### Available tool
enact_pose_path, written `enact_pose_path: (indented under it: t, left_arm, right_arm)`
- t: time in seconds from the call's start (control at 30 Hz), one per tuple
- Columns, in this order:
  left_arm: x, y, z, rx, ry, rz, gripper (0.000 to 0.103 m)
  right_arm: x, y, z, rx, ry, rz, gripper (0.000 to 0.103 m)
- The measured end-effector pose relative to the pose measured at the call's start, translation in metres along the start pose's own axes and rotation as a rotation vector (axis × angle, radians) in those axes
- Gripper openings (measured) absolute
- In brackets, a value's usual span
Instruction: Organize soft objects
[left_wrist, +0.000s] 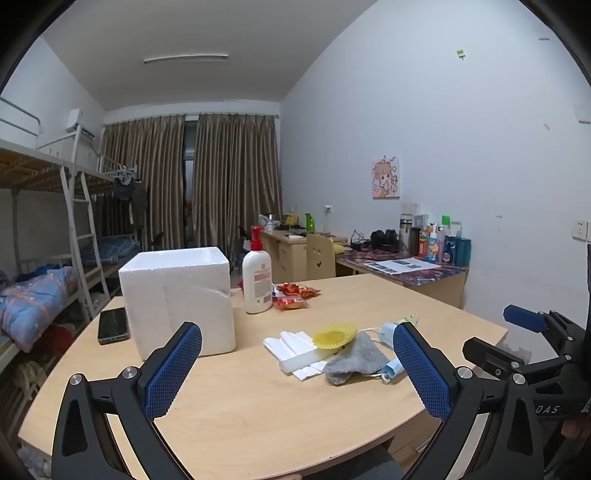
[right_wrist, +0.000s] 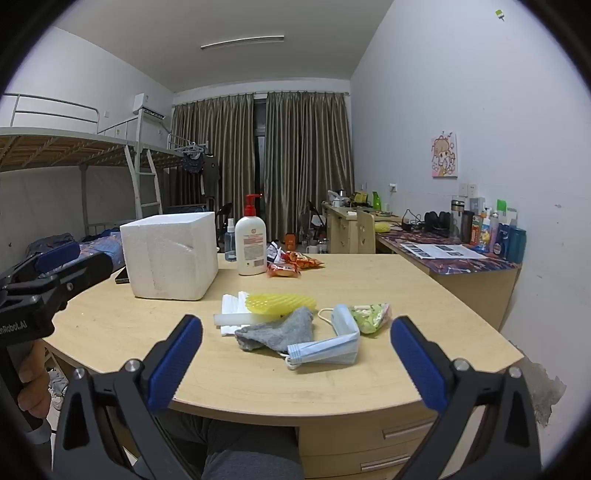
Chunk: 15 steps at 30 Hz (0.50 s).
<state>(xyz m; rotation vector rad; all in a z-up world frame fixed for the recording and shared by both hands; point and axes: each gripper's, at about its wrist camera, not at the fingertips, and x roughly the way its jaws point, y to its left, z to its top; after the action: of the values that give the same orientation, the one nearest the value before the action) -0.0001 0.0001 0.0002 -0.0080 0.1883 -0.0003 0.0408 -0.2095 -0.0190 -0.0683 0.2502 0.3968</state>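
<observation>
Nothing's picked up yet: left claw (left_wrist: 297, 365) and right claw (right_wrist: 296, 360) are held wide, empty. Crumpled grey felt cloth (right_wrist: 277, 332) probably gets grabbed next, then dropped into the white styrofoam box (right_wrist: 171, 254).

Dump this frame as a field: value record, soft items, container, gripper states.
soft_pile: gray cloth, blue face mask, yellow foam net, white foam sheets
container: white foam box, left of pile
other: lotion bottle, snack packets, phone
surface: table
left gripper: open, empty
right gripper: open, empty
</observation>
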Motion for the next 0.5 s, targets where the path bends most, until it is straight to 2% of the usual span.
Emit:
enact_pose_path:
  t: [0.5]
  left_arm:
    - [0.003,-0.021,0.000,0.022,-0.013,-0.004,0.103]
  right_arm:
    - [-0.001,-0.001,0.000,-0.009,-0.005,-0.007,0.103]
